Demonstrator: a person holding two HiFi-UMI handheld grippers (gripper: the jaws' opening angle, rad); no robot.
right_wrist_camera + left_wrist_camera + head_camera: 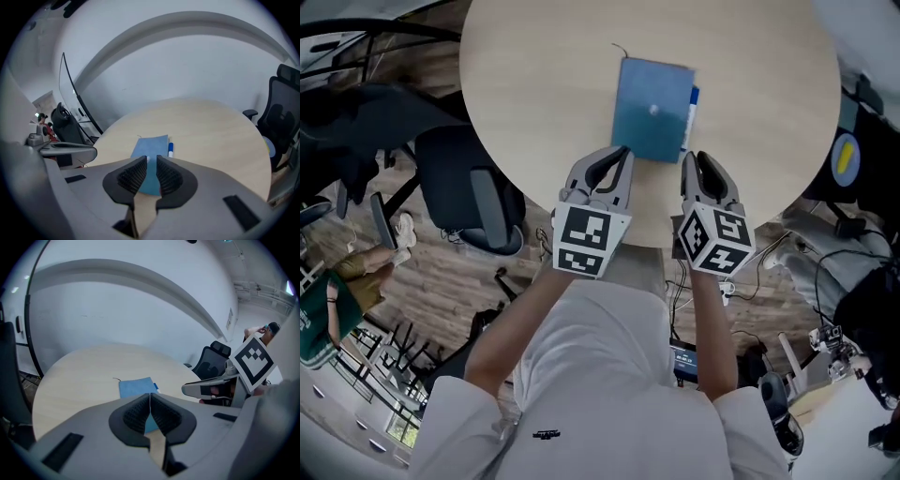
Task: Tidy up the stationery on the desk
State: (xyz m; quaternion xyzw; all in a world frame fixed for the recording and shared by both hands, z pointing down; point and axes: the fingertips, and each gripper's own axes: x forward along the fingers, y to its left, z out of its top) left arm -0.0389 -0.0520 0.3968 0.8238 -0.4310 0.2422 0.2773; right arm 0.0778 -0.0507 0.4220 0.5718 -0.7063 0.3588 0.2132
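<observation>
we are holding the left gripper [620,157] pressed shut and empty, and the right gripper [695,159] narrowly parted around nothing. just above them, in the upper centre, the blue notebook [652,108] is lying on the round table [534,75], a pen [693,101] touching its right edge.

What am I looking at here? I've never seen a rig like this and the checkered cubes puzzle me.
No robot here: a person holds a gripper in each hand, and the marker cubes are part of those. The head view comes from a camera on the person's head, looking down; the other two come from cameras riding on the left gripper and the right gripper. On the round table lies a blue notebook with a pen along its right edge. Nothing is held: the left jaws are shut together, the right jaws stand slightly apart, both empty.
</observation>
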